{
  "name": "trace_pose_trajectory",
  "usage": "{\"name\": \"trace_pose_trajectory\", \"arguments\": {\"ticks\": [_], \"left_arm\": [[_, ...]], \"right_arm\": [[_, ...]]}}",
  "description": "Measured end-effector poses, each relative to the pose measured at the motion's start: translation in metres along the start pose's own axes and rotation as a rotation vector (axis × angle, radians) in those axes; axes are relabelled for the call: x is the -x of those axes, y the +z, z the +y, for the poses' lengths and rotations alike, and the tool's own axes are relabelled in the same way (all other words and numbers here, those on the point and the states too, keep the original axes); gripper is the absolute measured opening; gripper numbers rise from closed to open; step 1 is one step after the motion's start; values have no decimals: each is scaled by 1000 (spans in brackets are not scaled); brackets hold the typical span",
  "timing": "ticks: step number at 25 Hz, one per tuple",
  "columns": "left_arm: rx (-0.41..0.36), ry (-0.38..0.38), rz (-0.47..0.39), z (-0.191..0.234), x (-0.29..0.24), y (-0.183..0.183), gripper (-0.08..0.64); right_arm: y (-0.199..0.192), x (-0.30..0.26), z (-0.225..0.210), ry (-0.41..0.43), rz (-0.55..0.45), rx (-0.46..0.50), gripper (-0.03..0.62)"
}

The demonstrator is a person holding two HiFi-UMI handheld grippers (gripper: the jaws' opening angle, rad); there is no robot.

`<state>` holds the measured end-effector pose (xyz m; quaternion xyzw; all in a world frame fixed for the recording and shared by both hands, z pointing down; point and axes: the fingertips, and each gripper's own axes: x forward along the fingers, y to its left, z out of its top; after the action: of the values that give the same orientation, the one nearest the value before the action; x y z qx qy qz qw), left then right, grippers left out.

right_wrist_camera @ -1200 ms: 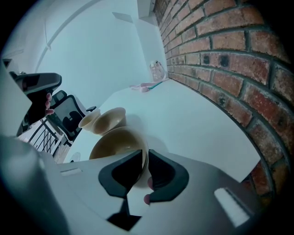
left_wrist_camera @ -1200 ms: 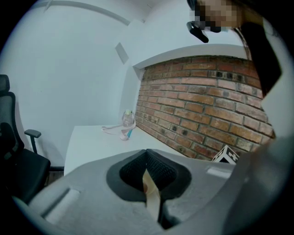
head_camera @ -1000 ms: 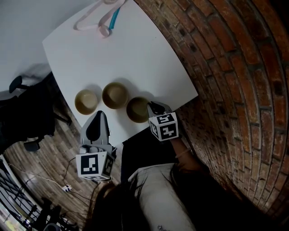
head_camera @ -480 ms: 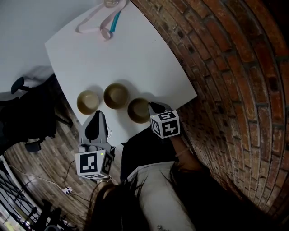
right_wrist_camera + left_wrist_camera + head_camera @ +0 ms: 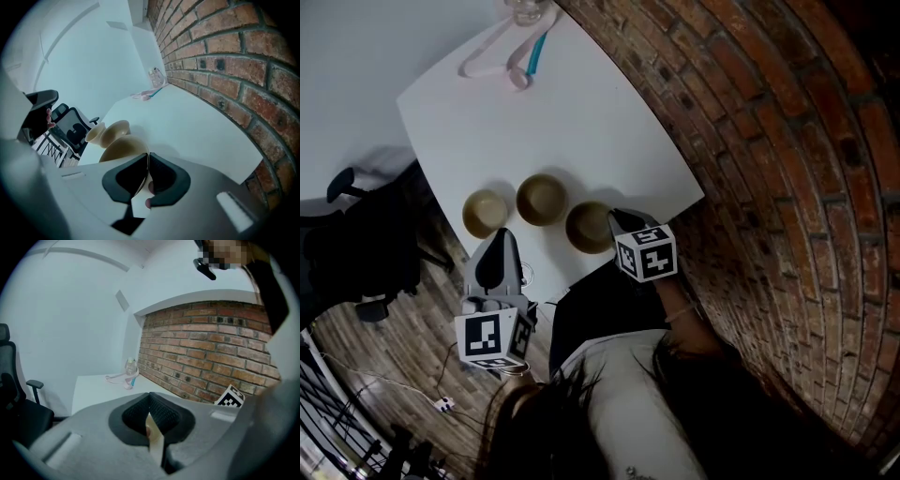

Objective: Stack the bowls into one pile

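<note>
Three tan bowls stand in a row near the front edge of the white table (image 5: 581, 112): a left bowl (image 5: 486, 212), a middle bowl (image 5: 542, 199) and a right bowl (image 5: 587, 228). My right gripper (image 5: 615, 219) is shut on the right bowl's near rim (image 5: 123, 149), one jaw inside and one outside. The right gripper view shows the other two bowls (image 5: 114, 131) (image 5: 95, 134) beyond it. My left gripper (image 5: 499, 242) hangs just off the table's front edge below the left bowl, with its jaws (image 5: 149, 401) shut on nothing.
A clear bottle (image 5: 525, 9) and a pink-and-blue strap (image 5: 506, 56) lie at the table's far end, also seen as the bottle (image 5: 131, 366). A brick wall (image 5: 750, 141) runs along the right. A black office chair (image 5: 356, 244) stands left of the table.
</note>
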<state>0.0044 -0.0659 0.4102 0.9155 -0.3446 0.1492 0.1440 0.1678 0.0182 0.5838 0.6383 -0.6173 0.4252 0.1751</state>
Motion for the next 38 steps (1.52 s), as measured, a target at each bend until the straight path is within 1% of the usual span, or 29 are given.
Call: {"name": "trace_pose_trajectory", "arguments": {"ticks": [6, 16, 28, 38], "left_arm": [[-10, -6, -26, -3, 8, 8, -2], [-7, 24, -77, 4, 29, 19, -2], [-5, 46, -120, 4, 43, 27, -2], [12, 91, -145, 16, 56, 27, -2]], "right_arm": [[11, 9, 5, 8, -34, -1, 21], [25, 20, 16, 23, -62, 16, 21], [35, 23, 32, 64, -78, 46, 21], [46, 19, 47, 98, -75, 71, 21]]}}
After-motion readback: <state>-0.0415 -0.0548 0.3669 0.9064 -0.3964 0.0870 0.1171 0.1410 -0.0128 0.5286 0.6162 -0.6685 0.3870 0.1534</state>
